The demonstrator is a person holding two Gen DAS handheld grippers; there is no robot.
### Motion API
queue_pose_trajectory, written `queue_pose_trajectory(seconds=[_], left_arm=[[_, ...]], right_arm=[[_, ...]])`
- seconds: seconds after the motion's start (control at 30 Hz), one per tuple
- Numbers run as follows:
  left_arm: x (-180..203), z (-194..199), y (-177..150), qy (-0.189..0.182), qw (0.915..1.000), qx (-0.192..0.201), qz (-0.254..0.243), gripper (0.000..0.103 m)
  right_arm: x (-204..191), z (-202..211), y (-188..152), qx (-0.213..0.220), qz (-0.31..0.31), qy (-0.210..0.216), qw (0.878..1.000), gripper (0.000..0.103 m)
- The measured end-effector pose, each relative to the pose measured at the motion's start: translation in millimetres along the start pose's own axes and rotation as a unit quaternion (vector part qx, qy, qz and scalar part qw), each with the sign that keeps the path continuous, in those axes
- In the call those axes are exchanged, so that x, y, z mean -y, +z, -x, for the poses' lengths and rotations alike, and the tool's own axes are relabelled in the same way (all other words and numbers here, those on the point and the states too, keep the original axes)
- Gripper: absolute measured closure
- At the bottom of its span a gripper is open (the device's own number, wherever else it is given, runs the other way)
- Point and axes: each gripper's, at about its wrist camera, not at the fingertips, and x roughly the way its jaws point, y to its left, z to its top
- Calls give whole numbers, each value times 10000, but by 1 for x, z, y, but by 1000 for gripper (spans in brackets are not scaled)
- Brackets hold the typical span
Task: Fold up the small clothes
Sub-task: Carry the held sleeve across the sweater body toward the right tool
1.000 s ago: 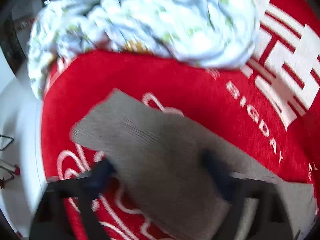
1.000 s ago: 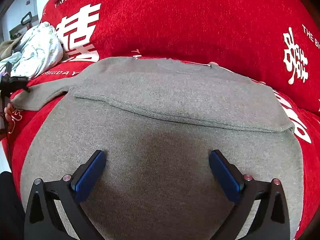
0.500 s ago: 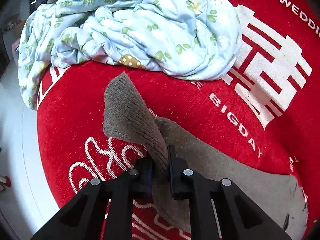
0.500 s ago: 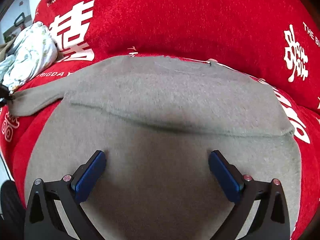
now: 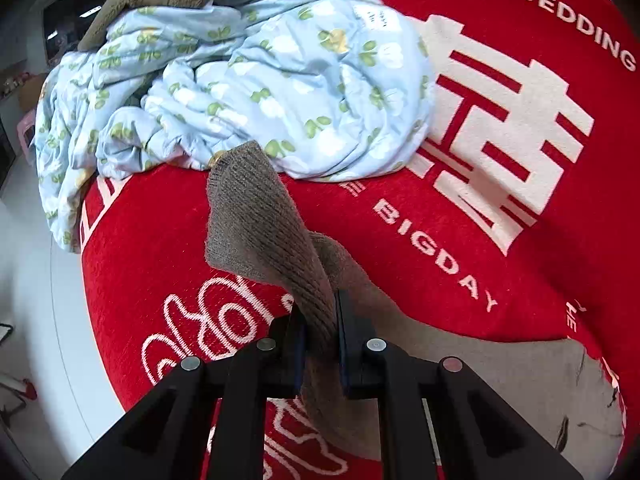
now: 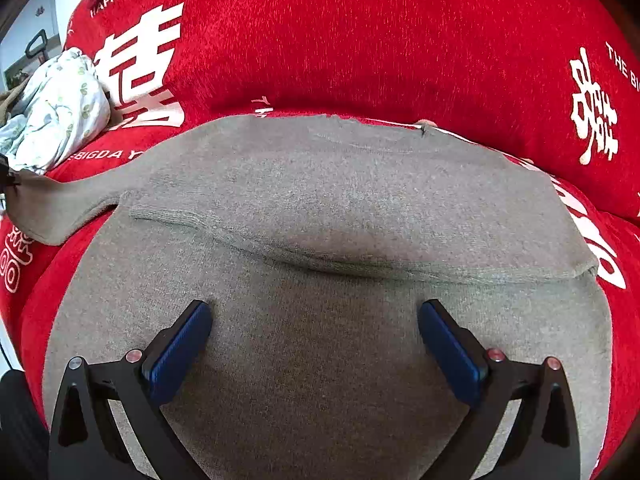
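On the red sofa cover (image 6: 360,40), the grey sweater (image 6: 320,208) is lying flat between the right gripper's (image 6: 314,340) wide-spread fingers, while the left gripper (image 5: 320,336), fingers clamping the sleeve (image 5: 256,224) toward 12 o'clock, is risking dragging the body askew.

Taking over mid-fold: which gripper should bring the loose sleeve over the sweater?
Left. The left gripper is already shut on the sleeve, cuff lifted off the red cover. The right gripper is open over the sweater body, gripping nothing.
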Motion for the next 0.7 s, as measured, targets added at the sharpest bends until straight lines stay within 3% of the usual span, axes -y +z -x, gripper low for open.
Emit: queue_pose_trajectory(seconds=[0.33,0.7], left_arm=[[30,17,-4,-134,9996,40,-234,89],[105,40,-29,-555,9936,-332,-926,93]], right_arm=[[0,0,0,26,-22,36,10000,0],[11,6,3,-92,-104,307,9994,0]])
